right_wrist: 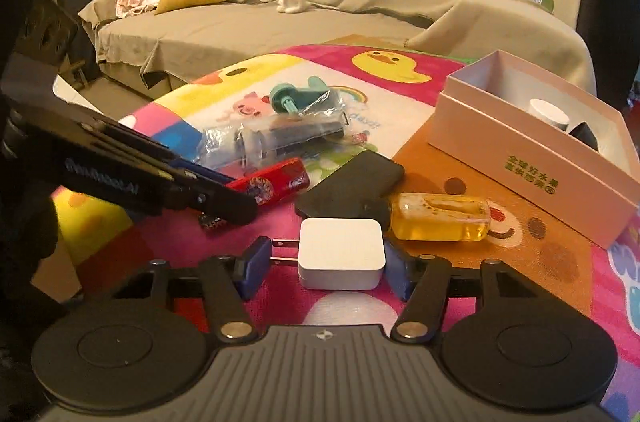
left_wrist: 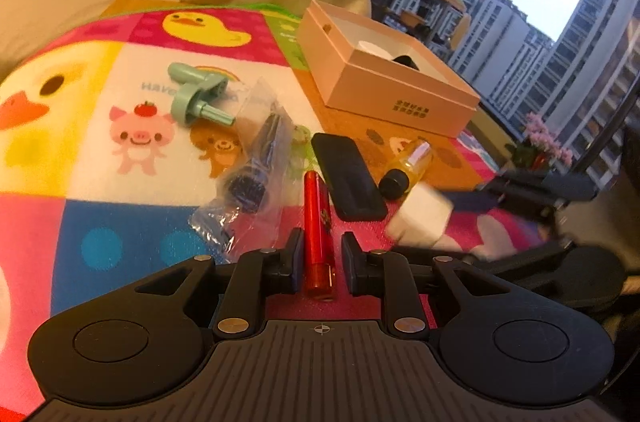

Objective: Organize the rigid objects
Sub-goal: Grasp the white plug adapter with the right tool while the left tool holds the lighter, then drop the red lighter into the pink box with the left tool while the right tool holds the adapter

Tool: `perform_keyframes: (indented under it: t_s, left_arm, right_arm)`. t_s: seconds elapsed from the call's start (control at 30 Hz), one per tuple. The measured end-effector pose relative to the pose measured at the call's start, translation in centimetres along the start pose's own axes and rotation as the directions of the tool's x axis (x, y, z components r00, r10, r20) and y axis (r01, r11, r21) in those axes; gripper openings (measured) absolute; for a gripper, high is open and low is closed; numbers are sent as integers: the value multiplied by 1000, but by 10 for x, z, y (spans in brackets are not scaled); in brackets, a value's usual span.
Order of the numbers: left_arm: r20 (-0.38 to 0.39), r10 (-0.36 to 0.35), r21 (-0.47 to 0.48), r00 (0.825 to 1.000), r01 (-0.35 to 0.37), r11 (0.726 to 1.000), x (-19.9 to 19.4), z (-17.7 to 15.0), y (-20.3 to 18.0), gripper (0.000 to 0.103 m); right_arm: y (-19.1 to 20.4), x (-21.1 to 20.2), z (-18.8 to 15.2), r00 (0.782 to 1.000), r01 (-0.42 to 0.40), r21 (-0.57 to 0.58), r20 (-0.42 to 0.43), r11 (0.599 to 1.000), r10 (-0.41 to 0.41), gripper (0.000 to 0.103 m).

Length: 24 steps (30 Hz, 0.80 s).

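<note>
Lying between tool [left_wrist: 321, 254] fingers: red tube [left_wrist: 318, 234].

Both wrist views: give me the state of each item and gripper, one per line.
Left gripper: open, straddling the red tube.
Red tube: lying flat on the mat.
Right gripper: open around the white charger.
White charger: prongs pointing left.
Yellow bottle: lying on its side, capped.
Pink box: open, partly filled.

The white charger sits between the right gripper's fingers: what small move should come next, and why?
Probably close the right gripper on the white charger. Its fingers stand on both sides of it, one by the prongs, with a gap left, so it is not yet gripped. Then it could go to the open pink box.
</note>
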<state>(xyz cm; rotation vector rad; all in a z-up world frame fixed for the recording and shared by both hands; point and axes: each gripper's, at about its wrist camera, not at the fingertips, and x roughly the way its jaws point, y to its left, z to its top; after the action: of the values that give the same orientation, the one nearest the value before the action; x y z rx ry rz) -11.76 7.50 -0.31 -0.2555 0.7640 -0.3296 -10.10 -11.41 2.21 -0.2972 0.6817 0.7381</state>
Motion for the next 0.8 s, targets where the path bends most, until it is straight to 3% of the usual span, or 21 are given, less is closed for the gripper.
perform_keyframes:
  t_s: [0.2, 0.3, 0.43, 0.63, 0.8]
  left_arm:
    - [14, 46, -21, 999, -46, 999, 0, -1, -9, 19]
    - [3, -2, -47, 1000, 2, 999, 0, 1, -11, 17]
    - [19, -19, 35, 1000, 18, 999, 1, 17, -28, 14]
    - [94, -56, 131, 994, 43, 990, 2, 70, -56, 13]
    - [196, -71, 218, 978, 27, 976, 14, 134, -83, 13]
  right_arm:
    - [-23, -34, 0, 994, 81, 32, 70, 996, -83, 60]
    - [-39, -48, -4, 983, 144, 62, 106, 988, -150, 60]
    - [-59, -58, -11, 968, 208, 105, 123, 972, -221, 60]
    - [-81, -62, -27, 960, 240, 176, 105, 955, -261, 60]
    - [-90, -53, -35, 963, 229, 219, 92, 948, -254, 60]
